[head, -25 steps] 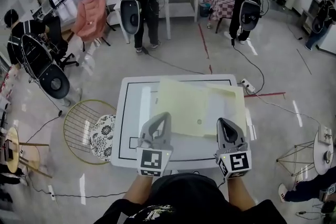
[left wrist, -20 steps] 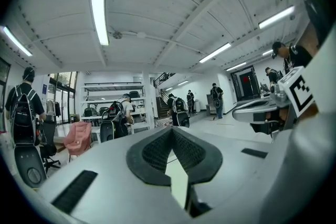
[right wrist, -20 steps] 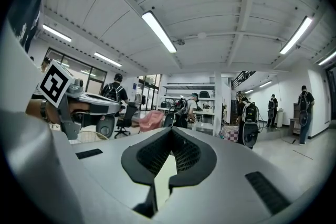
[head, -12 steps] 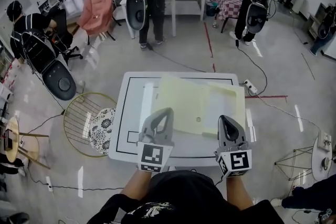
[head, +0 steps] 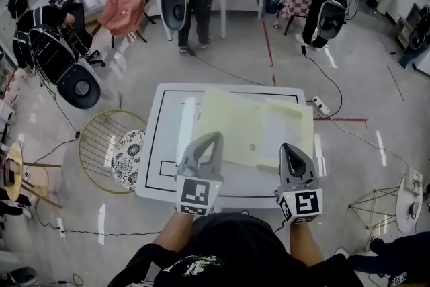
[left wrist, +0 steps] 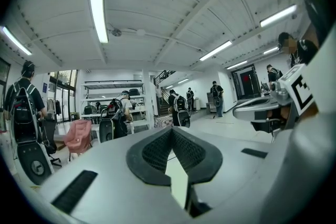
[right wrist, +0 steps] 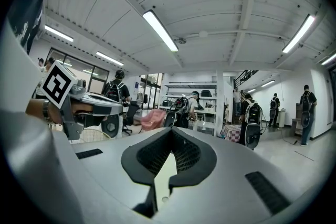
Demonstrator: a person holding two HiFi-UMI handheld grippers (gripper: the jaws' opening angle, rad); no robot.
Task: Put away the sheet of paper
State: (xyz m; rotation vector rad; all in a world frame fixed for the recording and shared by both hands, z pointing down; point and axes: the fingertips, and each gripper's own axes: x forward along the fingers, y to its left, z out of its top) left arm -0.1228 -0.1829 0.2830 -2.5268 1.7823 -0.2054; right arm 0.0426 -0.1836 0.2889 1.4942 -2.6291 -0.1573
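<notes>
Hovering over the near edge of the counter [head: 168, 144], the left claw [head: 213, 138] and the right claw [head: 286, 148] each have their jaws brought together at the tips, with nothing gripped. Both gripper views look out level across the room rather than down, and only a pale sliver shows through the gap behind the tips.

The sheet of paper [head: 228, 124] lies flat and in the open on the counter, pale yellow, just ahead of both claws. Its right part overlaps a second pale piece [head: 292, 134], which may be a folder or an envelope; I cannot tell which, nor whether the sheet is partly tucked into it.

The main risk, as I judge it, is the flatness of the sheet. It offers no raised edge, so a closed or badly angled claw would likely skate over it and push it along the smooth top instead of lifting it. A push away from the person could send it toward the far edge and onto the floor. Pressing down hard to catch an edge could crease or tear it. Because the two pale pieces overlap, a pinch at the wrong spot may drag both together or shift the lower one out of line. A one-sided lift would let the limp sheet droop and fold over.
</notes>
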